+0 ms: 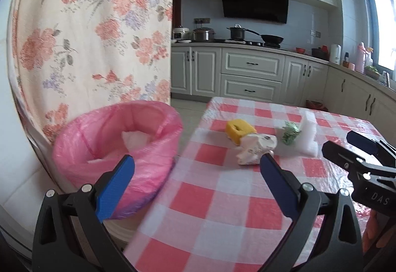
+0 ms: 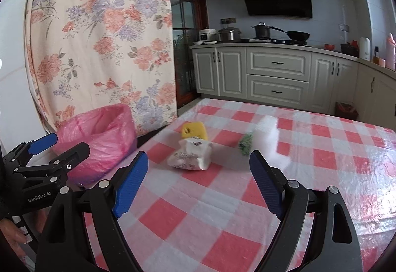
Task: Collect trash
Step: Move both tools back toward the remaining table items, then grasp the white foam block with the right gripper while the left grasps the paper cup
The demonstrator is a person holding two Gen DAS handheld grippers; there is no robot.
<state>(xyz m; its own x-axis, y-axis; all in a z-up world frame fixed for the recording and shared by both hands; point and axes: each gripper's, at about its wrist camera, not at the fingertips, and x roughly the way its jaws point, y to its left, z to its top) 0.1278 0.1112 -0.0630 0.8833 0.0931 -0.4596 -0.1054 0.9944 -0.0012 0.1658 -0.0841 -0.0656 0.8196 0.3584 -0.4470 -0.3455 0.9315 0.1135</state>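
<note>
Yellow sponge (image 1: 239,130), crumpled white wrapper (image 1: 256,148), green scrap (image 1: 290,133) and white foam (image 1: 308,134) lie clustered beside the pink-lined bin (image 1: 116,146).

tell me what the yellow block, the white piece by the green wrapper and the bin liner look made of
Yellow block: probably sponge or foam, matte, with a punched hole and soft edges.
White piece: likely packing foam, pale and slightly translucent, though blurred.
Bin liner: thin pink plastic film, glossy, crinkled and see-through over the rim.

- Left wrist view: low over the table (image 1: 222,197), facing kitchen cabinets (image 1: 250,74).
- Right wrist view: alongside, same heading.
- Shared: table, pink-lined bin (image 2: 99,141), cabinets.
</note>
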